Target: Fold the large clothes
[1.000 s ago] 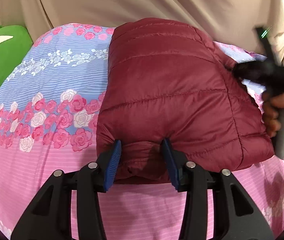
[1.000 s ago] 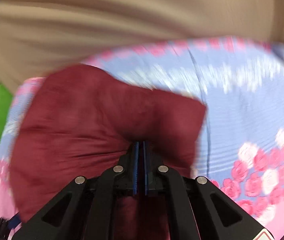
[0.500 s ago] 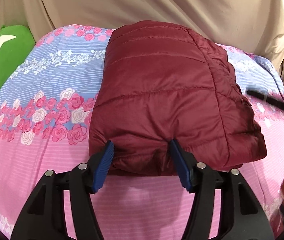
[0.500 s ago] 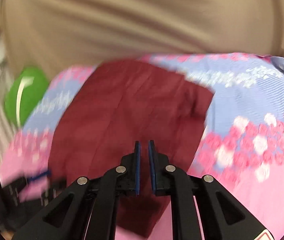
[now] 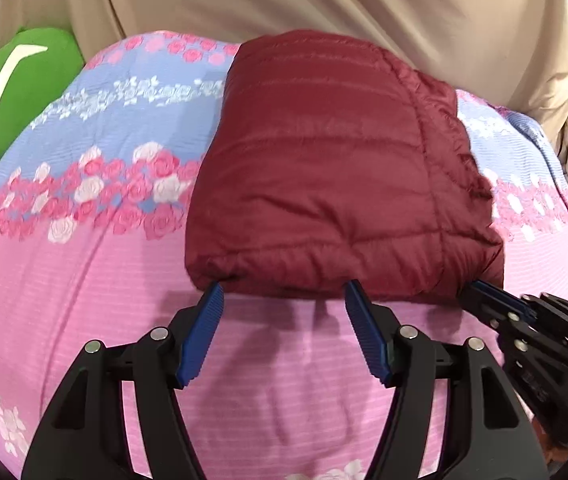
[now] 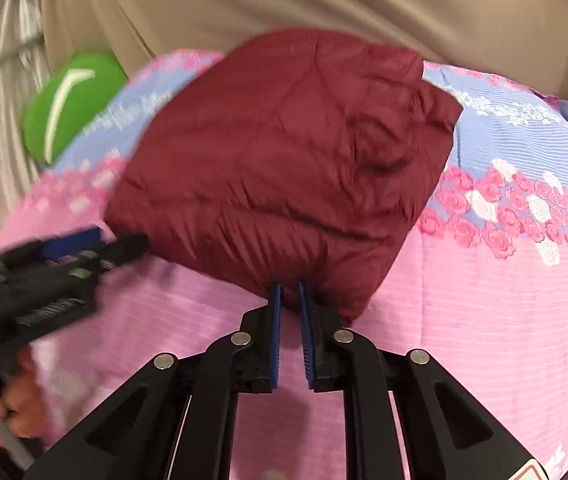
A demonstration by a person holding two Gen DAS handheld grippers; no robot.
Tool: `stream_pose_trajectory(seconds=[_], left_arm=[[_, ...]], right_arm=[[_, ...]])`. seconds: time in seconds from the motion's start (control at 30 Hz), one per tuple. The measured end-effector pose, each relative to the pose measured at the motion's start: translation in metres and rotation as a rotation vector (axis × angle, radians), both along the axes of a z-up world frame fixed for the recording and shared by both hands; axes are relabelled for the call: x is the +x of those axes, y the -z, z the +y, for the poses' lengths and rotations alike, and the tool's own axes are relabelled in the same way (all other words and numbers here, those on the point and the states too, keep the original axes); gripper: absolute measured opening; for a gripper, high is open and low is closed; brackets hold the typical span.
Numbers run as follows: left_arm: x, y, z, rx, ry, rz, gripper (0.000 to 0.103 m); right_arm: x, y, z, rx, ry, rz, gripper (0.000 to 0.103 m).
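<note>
The maroon puffer jacket (image 5: 323, 168) lies folded into a compact bundle on the floral bedspread (image 5: 84, 280), just ahead of both claws. Our left gripper (image 5: 282, 308) has just been opening: a second ago its pads flanked the bundle's near hem, and now they stand wide apart just short of that hem, with only pink sheet between them. So we have let the jacket go on that side, and it keeps its folded shape unaided.

Our right gripper (image 6: 288, 300) has swung round to the near right corner of the bundle. Its jaws are nearly closed, a thin gap showing between the pads; the tips sit at the fabric edge, but we cannot tell whether any cloth is pinched.

We judge the fold close to finished, with perhaps a last tuck or press at that corner.

Beyond the jacket, far left of the left claw, a green cushion (image 5: 16, 92) rests at the bed's edge, and a beige curtain (image 5: 323, 0) hangs behind. No container is in view.
</note>
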State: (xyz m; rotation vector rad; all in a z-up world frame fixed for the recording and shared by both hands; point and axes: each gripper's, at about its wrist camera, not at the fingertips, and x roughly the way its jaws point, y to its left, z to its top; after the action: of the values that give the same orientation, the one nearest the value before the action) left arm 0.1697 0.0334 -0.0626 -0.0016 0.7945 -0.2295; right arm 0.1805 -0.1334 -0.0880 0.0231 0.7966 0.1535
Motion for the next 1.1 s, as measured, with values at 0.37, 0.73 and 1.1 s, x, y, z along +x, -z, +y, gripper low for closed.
stream_pose_trajectory(seconds=[0.37, 0.73, 1.1], left_arm=[[0.002, 0.012, 0.003, -0.020, -0.017, 0.035, 0.061], [-0.025, 0.020, -0.024, 0.025, -0.011, -0.008, 0.079], [-0.053, 0.021, -0.030, 0.066, -0.086, -0.083, 0.092]], right_arm=[[0.041, 0.008, -0.043, 0.142, 0.080, 0.070, 0.000], [-0.039, -0.011, -0.029, -0.027, 0.253, -0.093, 0.041], [-0.058, 0.007, -0.019, -0.078, 0.327, -0.079, 0.062]])
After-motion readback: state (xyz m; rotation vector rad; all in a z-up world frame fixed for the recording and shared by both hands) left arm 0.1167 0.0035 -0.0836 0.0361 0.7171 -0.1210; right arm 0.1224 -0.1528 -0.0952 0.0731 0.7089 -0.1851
